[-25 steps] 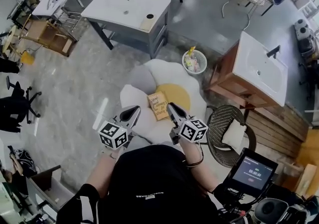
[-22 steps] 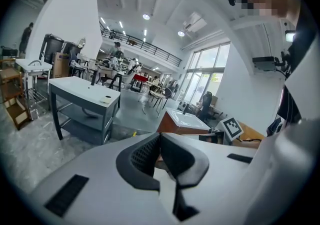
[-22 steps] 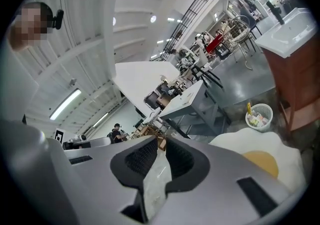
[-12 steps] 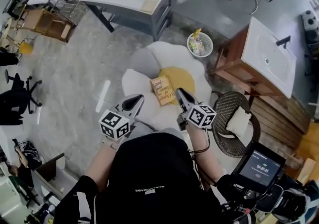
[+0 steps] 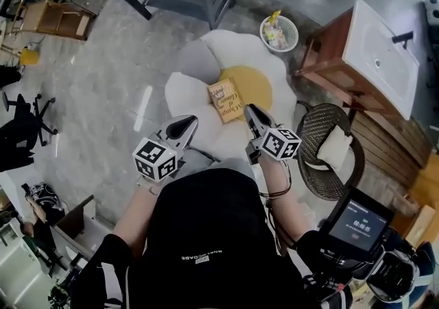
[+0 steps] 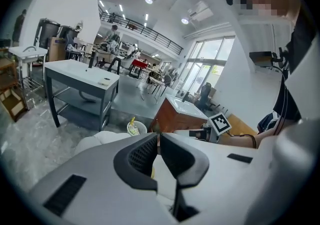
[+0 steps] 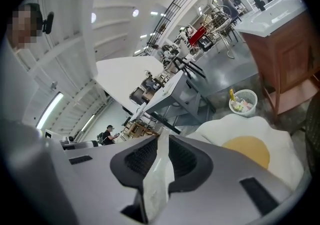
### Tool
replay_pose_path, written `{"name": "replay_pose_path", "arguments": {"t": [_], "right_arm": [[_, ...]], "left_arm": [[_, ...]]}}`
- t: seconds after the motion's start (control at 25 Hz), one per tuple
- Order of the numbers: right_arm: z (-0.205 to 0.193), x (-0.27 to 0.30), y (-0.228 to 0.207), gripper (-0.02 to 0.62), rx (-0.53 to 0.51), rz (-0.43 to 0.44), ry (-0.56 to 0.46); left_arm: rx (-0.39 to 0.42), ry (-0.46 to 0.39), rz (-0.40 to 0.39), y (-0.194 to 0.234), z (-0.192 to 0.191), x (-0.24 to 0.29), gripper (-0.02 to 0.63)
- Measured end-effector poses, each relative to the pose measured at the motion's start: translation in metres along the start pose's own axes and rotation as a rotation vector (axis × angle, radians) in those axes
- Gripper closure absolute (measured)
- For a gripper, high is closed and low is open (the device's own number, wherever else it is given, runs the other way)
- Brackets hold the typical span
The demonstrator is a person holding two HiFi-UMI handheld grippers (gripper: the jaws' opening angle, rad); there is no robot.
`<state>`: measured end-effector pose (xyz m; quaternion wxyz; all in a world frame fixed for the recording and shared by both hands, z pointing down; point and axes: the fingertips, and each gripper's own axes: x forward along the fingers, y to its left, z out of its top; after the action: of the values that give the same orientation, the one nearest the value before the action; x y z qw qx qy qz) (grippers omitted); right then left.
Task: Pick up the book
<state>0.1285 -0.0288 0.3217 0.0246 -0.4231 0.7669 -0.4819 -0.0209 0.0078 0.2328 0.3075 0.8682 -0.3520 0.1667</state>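
Holding colourful packets [image 5: 276, 24], a white basket [image 5: 295, 38] stands near the rug [image 5: 184, 98].

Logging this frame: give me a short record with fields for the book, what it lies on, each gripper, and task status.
book: book lies flat, nothing gripping it
support: egg-shaped rug, book at the edge of its yellow centre
left gripper: left gripper jaws together, nothing between them
right gripper: right gripper jaws closed on a thin white strip; what the strip is cannot be told
status: book not yet picked up
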Motion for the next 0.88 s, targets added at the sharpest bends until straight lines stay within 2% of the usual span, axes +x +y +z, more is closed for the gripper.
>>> {"name": "replay_pose_path", "arguments": {"t": [0.44, 0.88], "right_arm": [[-0.04, 0.032, -0.049, 0.526, -0.009, -0.057, 0.097], [-0.082, 0.051, -0.106, 0.525, 0.065, -0.114, 0.168]], "left_arm": [[-0.043, 0.06, 0.01, 0.033, -0.035, 0.021, 0.591], [-0.078, 0.117, 0.035, 0.056, -0.07, 0.038, 0.591]]}}
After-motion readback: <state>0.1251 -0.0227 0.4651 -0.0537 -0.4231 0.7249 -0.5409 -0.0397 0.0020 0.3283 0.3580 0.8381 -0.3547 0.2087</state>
